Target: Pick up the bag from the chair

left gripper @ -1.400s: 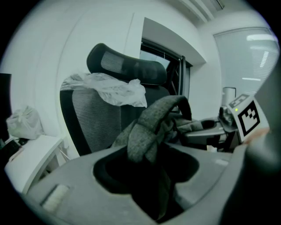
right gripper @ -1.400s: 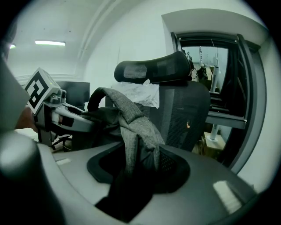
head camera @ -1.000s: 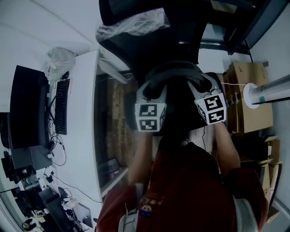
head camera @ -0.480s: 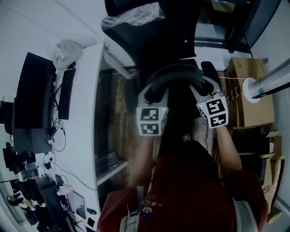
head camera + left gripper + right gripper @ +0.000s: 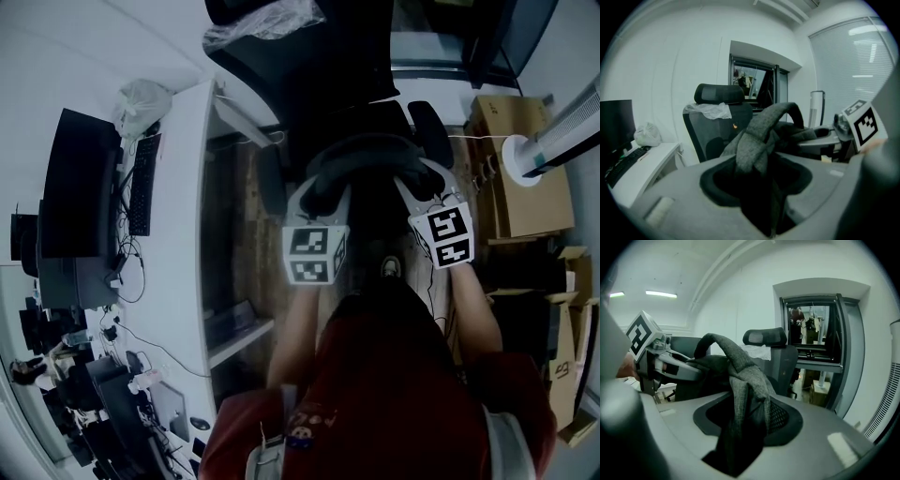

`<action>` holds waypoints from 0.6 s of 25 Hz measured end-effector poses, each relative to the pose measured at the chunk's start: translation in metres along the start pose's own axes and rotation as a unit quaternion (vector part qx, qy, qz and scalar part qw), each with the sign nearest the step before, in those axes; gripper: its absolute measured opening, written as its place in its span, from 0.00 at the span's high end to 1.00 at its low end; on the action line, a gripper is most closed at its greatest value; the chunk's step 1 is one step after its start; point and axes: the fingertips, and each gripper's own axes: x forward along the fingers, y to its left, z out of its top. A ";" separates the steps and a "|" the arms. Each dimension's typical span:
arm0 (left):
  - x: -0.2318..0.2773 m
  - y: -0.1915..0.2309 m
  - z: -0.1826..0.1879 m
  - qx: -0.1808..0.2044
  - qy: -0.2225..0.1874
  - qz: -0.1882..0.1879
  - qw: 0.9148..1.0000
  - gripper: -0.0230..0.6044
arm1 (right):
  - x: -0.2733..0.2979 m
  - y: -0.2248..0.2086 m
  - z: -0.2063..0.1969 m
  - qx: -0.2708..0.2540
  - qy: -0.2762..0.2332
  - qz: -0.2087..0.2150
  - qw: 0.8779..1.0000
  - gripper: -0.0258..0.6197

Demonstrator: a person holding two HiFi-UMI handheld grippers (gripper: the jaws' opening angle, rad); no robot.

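**Inspector:** State of the claws, nearest first?

**Assessor:** The left gripper [image 5: 757, 187] is clenched on one end of the grey woven strap [image 5: 761, 136], and fabric fills the gap between its jaws. The right gripper [image 5: 740, 437] is likewise clenched, on the other end of that strap. Neither is empty.

**Inspector:** And the item itself?

**Assessor:** The dark grey soft fabric bag [image 5: 364, 150] is slung between the two grippers. Its strap arches from one to the other, and its body bunches just beyond the jaws. It hangs close in front of the person.

**Inspector:** Position relative to the seat?

**Assessor:** The black mesh-backed office chair [image 5: 717, 126] stands behind the bag in both gripper views and looks apart from it there. In the head view the bag lies between the chair's black padded armrests [image 5: 427, 131]. It is dark against dark, so I cannot confirm that the bottom is off the seat.

**Inspector:** Progress?

**Assessor:** In my judgement the two-point grasp is made and the lift is well advanced, possibly complete. At most, the bag has yet to be brought fully clear of the seat and armrests.

**Inspector:** Surroundings?

**Assessor:** To the left is a white desk [image 5: 183, 244] carrying a black flat monitor [image 5: 66, 211]. To the right are brown cardboard boxes [image 5: 525, 178]. None of these is involved.
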 end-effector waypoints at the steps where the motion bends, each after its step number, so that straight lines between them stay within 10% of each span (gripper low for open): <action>1: -0.004 -0.003 -0.002 0.000 0.000 -0.001 1.000 0.65 | -0.005 0.003 -0.002 0.000 0.000 -0.001 1.000 0.69; 15: -0.121 -0.020 -0.044 -0.003 -0.024 -0.002 1.000 0.65 | -0.080 0.102 -0.014 -0.018 -0.010 -0.008 1.000 0.69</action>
